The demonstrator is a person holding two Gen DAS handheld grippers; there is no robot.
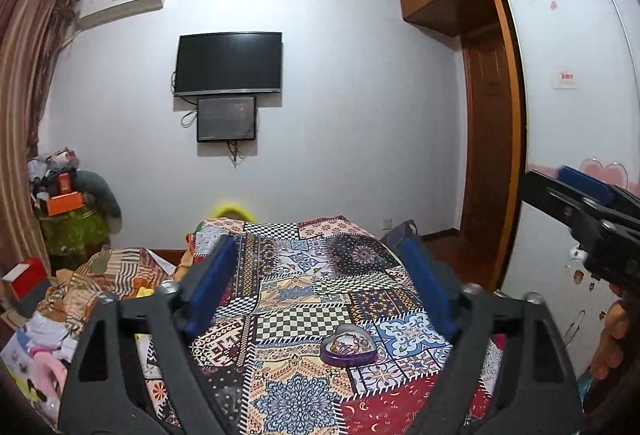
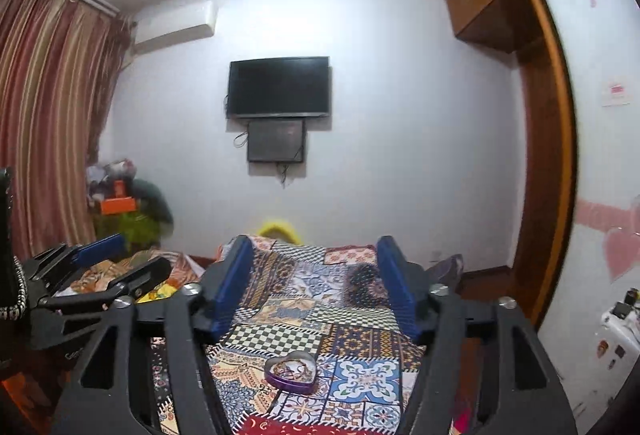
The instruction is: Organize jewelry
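A purple heart-shaped tin [image 1: 349, 348] with tangled gold jewelry inside sits on the patchwork bedspread [image 1: 304, 299]. It also shows in the right wrist view [image 2: 291, 373]. My left gripper [image 1: 318, 247] is open and empty, held above the bed behind the tin. My right gripper [image 2: 314, 243] is open and empty too, above the bed. The right gripper shows at the right edge of the left wrist view [image 1: 580, 203]. The left gripper shows at the left of the right wrist view [image 2: 116, 259].
A heap of clothes and bedding [image 1: 80, 291] lies left of the bed. A wardrobe [image 1: 568, 115] stands at the right. A TV [image 1: 229, 64] hangs on the far wall. Curtains [image 2: 44, 115] hang at the left.
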